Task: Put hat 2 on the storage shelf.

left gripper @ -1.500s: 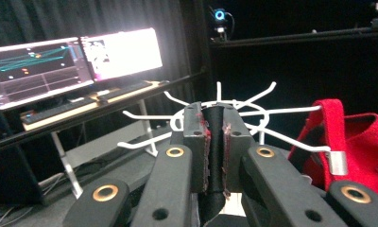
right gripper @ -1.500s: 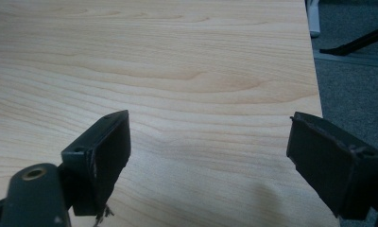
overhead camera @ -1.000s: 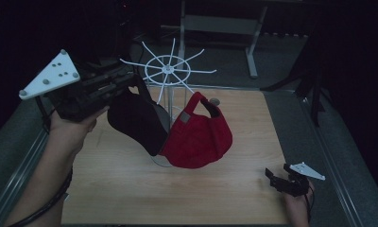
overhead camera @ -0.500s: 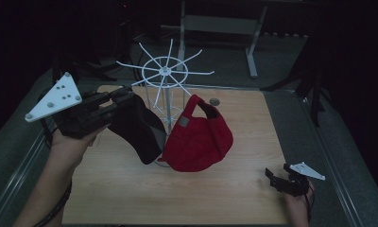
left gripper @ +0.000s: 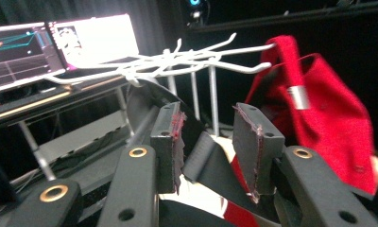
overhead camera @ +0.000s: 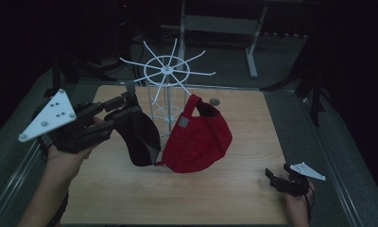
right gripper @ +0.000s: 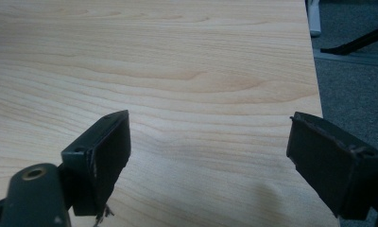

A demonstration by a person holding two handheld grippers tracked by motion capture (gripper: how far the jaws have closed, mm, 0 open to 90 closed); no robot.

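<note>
A white wire rack (overhead camera: pixel 166 71) with radiating hooks stands at the back middle of the wooden table (overhead camera: pixel 244 123). A red cap (overhead camera: pixel 201 139) hangs from one hook by its strap. Beside it on the left hangs a black cap (overhead camera: pixel 140 137). My left gripper (overhead camera: pixel 123 106) is level with the black cap's upper edge. In the left gripper view the left gripper (left gripper: pixel 208 127) has just been opening its jaws. The black cap (left gripper: pixel 210 161) shows in the gap, and neither pad presses on it. The rack (left gripper: pixel 177 59) and red cap (left gripper: pixel 329 118) rise behind. My right gripper (overhead camera: pixel 274 177) rests open near the front right corner, and the right gripper (right gripper: pixel 210 142) has bare table (right gripper: pixel 177 56) between its jaws.
A small round object (overhead camera: pixel 215 101) lies on the table behind the red cap. A metal desk frame (overhead camera: pixel 220 23) stands beyond the table. A lit monitor (left gripper: pixel 59 47) glows at the left in the left gripper view. Grey floor surrounds the table.
My left hand has sunk and drifted back toward me. Its jaws have come apart off the black cap, which now hangs lower beside the red one. The right gripper has stayed put.
</note>
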